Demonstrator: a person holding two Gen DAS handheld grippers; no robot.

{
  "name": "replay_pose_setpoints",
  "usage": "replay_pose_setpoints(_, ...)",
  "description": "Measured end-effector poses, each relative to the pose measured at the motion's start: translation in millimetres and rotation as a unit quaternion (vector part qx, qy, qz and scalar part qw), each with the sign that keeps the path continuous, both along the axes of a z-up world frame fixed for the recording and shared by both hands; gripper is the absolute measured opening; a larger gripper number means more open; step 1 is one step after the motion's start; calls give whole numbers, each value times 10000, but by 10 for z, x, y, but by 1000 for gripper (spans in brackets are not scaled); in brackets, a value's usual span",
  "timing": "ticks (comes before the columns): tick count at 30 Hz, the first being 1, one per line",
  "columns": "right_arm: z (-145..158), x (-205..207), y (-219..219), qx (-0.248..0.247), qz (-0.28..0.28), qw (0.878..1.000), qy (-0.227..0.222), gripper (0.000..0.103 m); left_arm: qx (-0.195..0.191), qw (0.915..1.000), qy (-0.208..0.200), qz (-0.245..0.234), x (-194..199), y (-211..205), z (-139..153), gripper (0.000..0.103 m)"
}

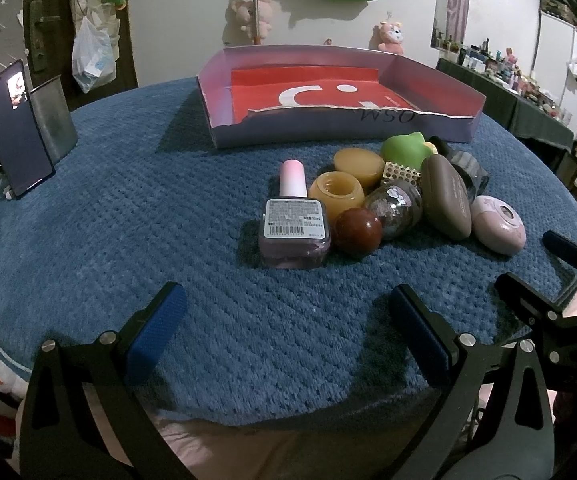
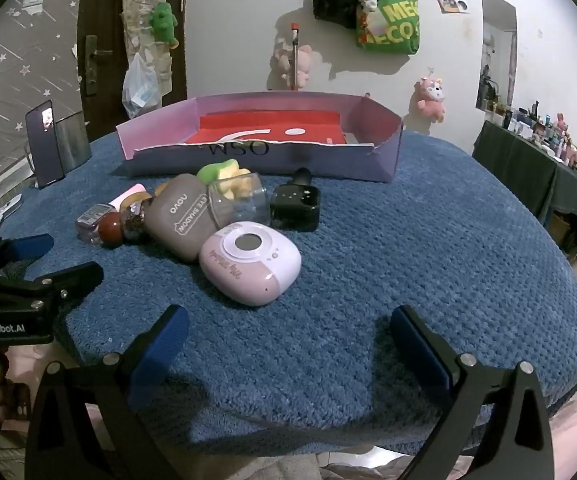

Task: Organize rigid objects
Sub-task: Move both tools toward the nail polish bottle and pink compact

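A pile of small rigid objects lies on the blue cloth in front of a shallow purple box (image 1: 328, 130) (image 2: 264, 160) with a red sheet inside. The pile holds a nail polish bottle (image 1: 294, 226), a red ball (image 1: 358, 232), an amber jar (image 1: 338, 196), a brown eye-shadow case (image 1: 446, 198) (image 2: 184, 218), a pink compact (image 1: 498, 224) (image 2: 250, 266), a green toy (image 1: 404, 150) and a black container (image 2: 296, 208). My left gripper (image 1: 288, 336) is open and empty, short of the bottle. My right gripper (image 2: 288, 352) is open and empty, short of the pink compact.
A phone (image 1: 14, 130) leans on a stand at the far left of the round table (image 1: 128, 220). The right gripper's fingers (image 1: 564, 248) show at the right edge of the left wrist view. A cluttered shelf (image 2: 548, 148) stands at the right wall.
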State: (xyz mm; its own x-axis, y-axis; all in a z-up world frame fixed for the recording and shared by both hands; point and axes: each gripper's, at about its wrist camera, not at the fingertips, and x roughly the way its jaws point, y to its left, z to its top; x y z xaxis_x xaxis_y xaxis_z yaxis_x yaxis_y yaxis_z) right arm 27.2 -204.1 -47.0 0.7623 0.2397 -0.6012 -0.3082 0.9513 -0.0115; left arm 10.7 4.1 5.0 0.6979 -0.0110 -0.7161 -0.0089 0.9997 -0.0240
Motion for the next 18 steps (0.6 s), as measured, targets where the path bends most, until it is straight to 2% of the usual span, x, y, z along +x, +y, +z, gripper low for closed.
replay_pose_setpoints(18,49,115,85,-2,43,10000,-58,96,14,10000,-8,-65,131,78,-16,103)
